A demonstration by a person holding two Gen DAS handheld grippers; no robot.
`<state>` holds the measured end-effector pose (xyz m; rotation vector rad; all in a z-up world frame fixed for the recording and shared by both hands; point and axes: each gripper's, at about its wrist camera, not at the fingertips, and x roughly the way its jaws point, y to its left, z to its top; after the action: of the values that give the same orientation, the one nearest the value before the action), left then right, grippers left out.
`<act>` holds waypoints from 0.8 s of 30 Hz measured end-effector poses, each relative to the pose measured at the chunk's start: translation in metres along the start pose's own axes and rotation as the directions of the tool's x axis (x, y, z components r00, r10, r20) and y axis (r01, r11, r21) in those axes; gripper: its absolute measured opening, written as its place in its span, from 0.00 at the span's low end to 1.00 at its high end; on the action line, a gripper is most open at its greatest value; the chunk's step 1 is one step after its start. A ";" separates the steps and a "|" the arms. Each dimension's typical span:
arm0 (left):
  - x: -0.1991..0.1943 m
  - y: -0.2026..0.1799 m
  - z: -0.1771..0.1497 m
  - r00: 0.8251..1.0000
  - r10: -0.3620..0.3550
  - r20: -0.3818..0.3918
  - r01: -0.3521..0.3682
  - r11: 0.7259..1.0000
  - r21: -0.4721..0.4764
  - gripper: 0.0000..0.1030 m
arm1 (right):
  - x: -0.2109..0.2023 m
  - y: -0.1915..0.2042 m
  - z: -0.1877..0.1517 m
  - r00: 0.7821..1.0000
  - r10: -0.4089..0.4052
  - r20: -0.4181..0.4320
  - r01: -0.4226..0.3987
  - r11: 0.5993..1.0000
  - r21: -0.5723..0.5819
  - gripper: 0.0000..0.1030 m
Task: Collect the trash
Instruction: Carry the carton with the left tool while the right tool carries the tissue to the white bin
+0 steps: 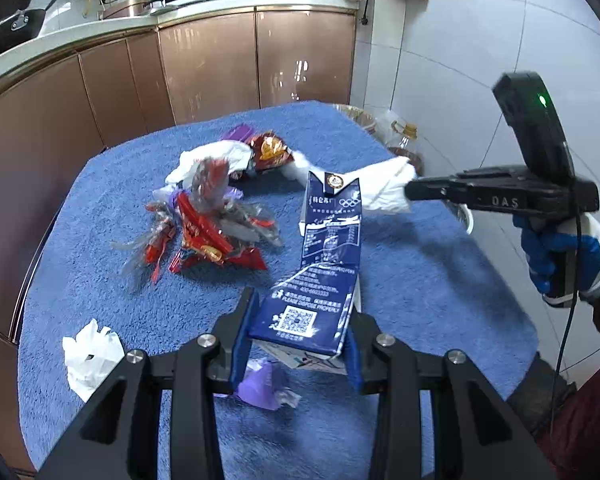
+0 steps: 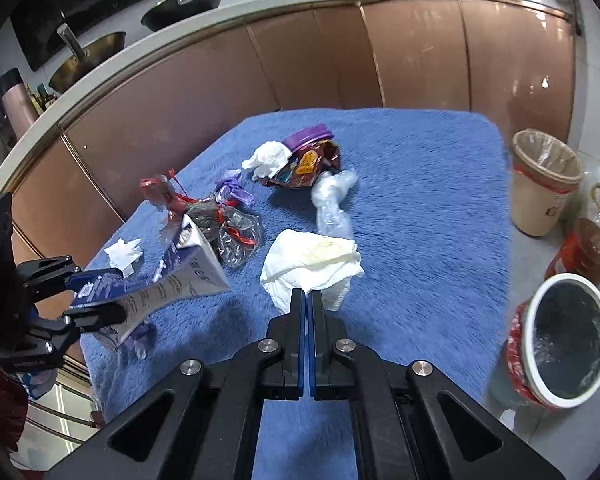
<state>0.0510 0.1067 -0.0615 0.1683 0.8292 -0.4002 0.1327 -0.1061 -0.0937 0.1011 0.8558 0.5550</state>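
Observation:
My left gripper [image 1: 298, 336] is shut on a dark blue milk carton [image 1: 324, 264] and holds it above the blue towel-covered table [image 1: 420, 280]; the carton also shows in the right wrist view [image 2: 172, 280]. My right gripper [image 2: 307, 300] is shut on a crumpled white paper towel [image 2: 312, 260], lifted over the table; in the left wrist view the gripper [image 1: 410, 192] holds the towel [image 1: 380, 188] behind the carton. Red and clear wrappers [image 1: 208, 220], a brown snack bag [image 1: 270, 150] and white tissue [image 1: 216, 158] lie on the table.
A white plastic scrap [image 1: 90, 356] and a purple wrapper [image 1: 266, 384] lie near the table's front. On the floor to the right stand a beige lined bin [image 2: 544, 184], a white-rimmed bin [image 2: 568, 340] and jars [image 2: 580, 248]. Brown cabinets [image 2: 380, 60] stand behind.

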 end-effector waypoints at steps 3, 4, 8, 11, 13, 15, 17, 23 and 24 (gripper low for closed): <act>-0.006 -0.009 0.011 1.000 0.003 0.022 -0.003 1.000 -0.004 0.35 | -0.027 -0.013 -0.006 0.999 -0.029 0.039 0.028 0.999 0.026 0.01; -0.006 -0.013 0.016 1.000 0.000 0.027 0.000 1.000 -0.005 0.35 | -0.036 -0.020 -0.008 0.998 -0.040 0.049 0.039 0.999 0.035 0.01; 0.000 -0.041 0.045 0.998 -0.046 0.044 0.045 0.999 0.021 0.35 | -0.069 -0.061 -0.016 0.988 -0.127 0.084 0.119 0.988 0.100 0.01; 0.012 -0.066 0.071 0.996 -0.078 0.042 0.076 0.996 0.055 0.35 | -0.089 -0.092 -0.024 0.975 -0.202 0.090 0.188 0.971 0.145 0.01; 0.026 -0.089 0.090 0.994 -0.103 0.033 0.100 0.991 0.088 0.35 | -0.100 -0.118 -0.030 0.963 -0.256 0.085 0.238 0.954 0.183 0.01; 0.045 -0.114 0.112 0.992 -0.127 0.017 0.124 0.985 0.121 0.35 | -0.109 -0.148 -0.036 0.947 -0.312 0.072 0.289 0.931 0.223 0.01; 0.063 -0.137 0.129 0.990 -0.141 0.000 0.139 0.979 0.149 0.35 | -0.110 -0.171 -0.042 0.933 -0.356 0.051 0.333 0.908 0.256 0.01; 0.142 -0.207 0.180 0.978 -0.184 -0.096 0.200 0.960 0.198 0.35 | -0.091 -0.242 -0.053 0.888 -0.458 -0.034 0.442 0.831 0.337 0.01; 0.159 -0.217 0.187 0.975 -0.188 -0.117 0.209 0.958 0.196 0.35 | -0.085 -0.254 -0.055 0.880 -0.471 -0.053 0.459 0.820 0.342 0.01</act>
<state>0.1867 -0.1917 -0.0531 0.3017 0.9030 -0.6735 0.1547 -0.3726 -0.1486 0.2145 0.9002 -0.0663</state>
